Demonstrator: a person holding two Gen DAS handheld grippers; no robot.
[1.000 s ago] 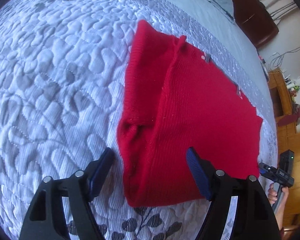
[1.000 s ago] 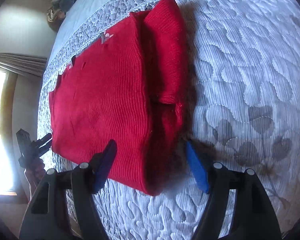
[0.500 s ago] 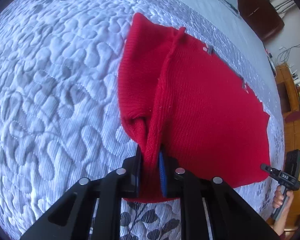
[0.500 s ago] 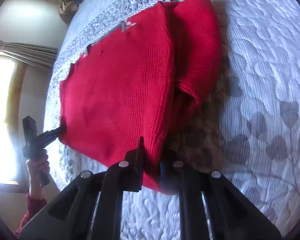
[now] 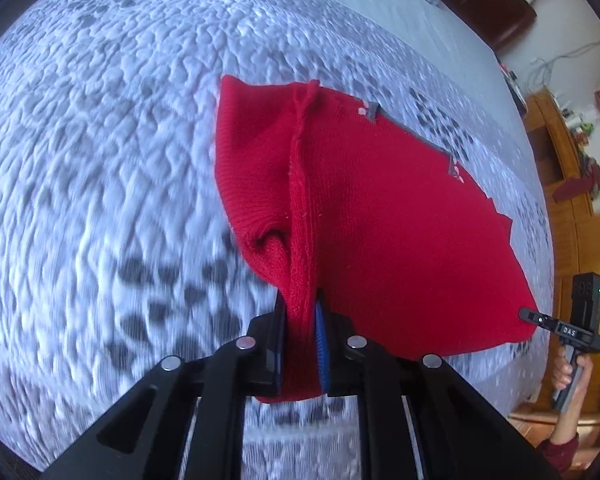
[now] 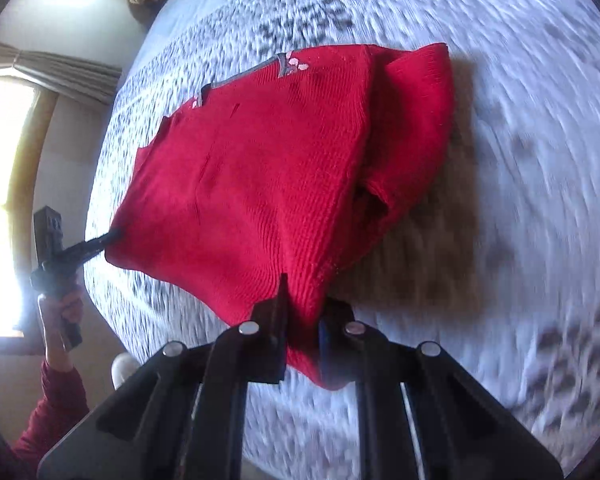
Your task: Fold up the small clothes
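Observation:
A red knitted sweater (image 5: 380, 216) lies partly folded on a quilted bed, its near edge lifted. My left gripper (image 5: 300, 312) is shut on the sweater's near left corner. My right gripper (image 6: 302, 300) is shut on the near right corner of the sweater (image 6: 260, 184). Each gripper shows in the other's view, pinching the far corner: the right one in the left wrist view (image 5: 528, 314), the left one in the right wrist view (image 6: 112, 236). A sleeve is folded in along each side.
The grey-white quilted bedspread (image 5: 100, 160) covers the bed all round. A dark headboard (image 5: 484, 4) and wooden furniture (image 5: 564, 168) stand to the right. A bright window with curtains (image 6: 4, 184) is at the left in the right wrist view.
Both grippers closed from open onto the sweater's near corners, then lifted that edge up off the bed. The views are motion-blurred now.

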